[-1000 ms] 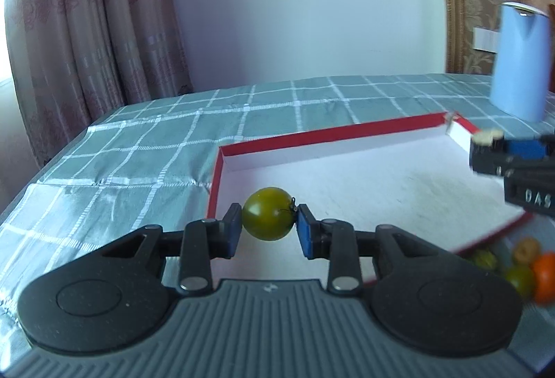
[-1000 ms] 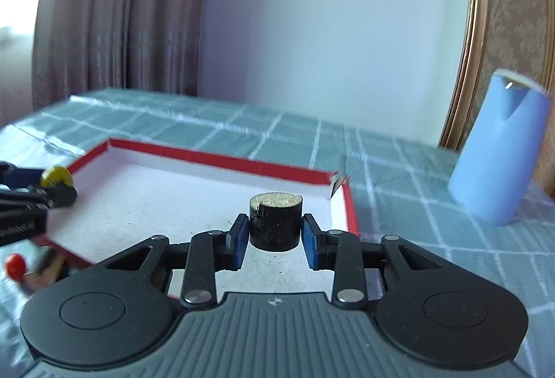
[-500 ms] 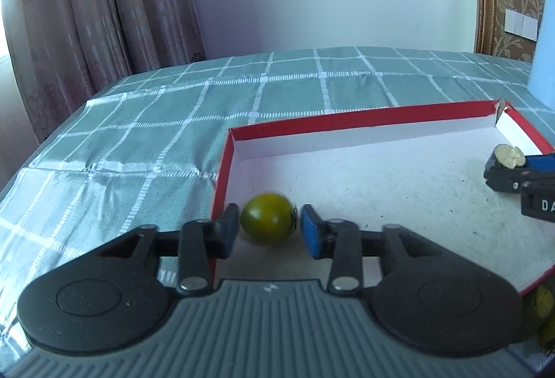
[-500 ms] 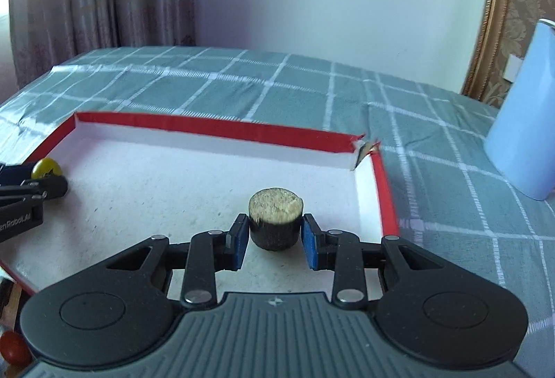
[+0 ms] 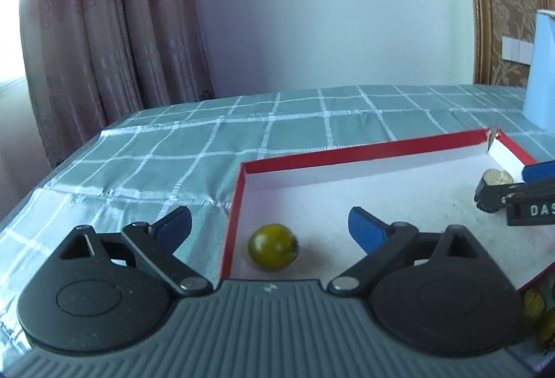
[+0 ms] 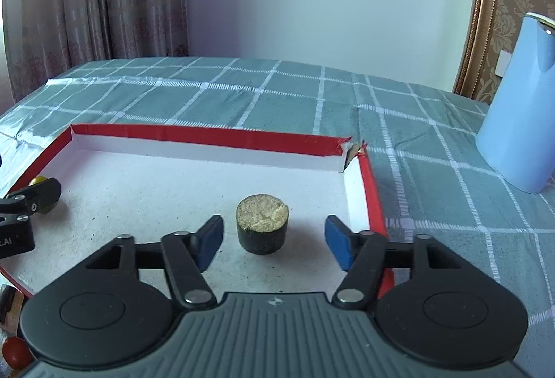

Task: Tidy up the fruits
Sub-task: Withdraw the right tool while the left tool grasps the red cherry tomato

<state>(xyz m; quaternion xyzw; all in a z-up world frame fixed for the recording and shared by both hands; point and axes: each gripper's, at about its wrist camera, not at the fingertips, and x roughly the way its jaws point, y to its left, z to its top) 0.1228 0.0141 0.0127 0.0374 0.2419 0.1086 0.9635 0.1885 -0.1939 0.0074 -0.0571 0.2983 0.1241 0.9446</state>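
Note:
A red-rimmed white tray (image 5: 364, 149) lies on the checked cloth. A green tomato (image 5: 273, 246) rests in its near left corner, between the wide-open fingers of my left gripper (image 5: 270, 227), touching neither. A dark round fruit piece with a tan cut top (image 6: 262, 228) stands in the tray's near right part (image 6: 208, 131), between the open fingers of my right gripper (image 6: 274, 239), untouched. The piece also shows at the right edge of the left wrist view (image 5: 496, 176), and the tomato is partly hidden behind the left gripper in the right wrist view (image 6: 38, 181).
A tall blue jug (image 6: 520, 114) stands on the cloth right of the tray. Several small fruits lie outside the tray's near edge: yellow-green ones (image 5: 536, 308) and a red one (image 6: 14, 348). Curtains and a wall stand behind the table.
Both grippers have opened wide. The left one let go of the green tomato, the right one let go of the dark cut piece; both now rest on the tray floor.

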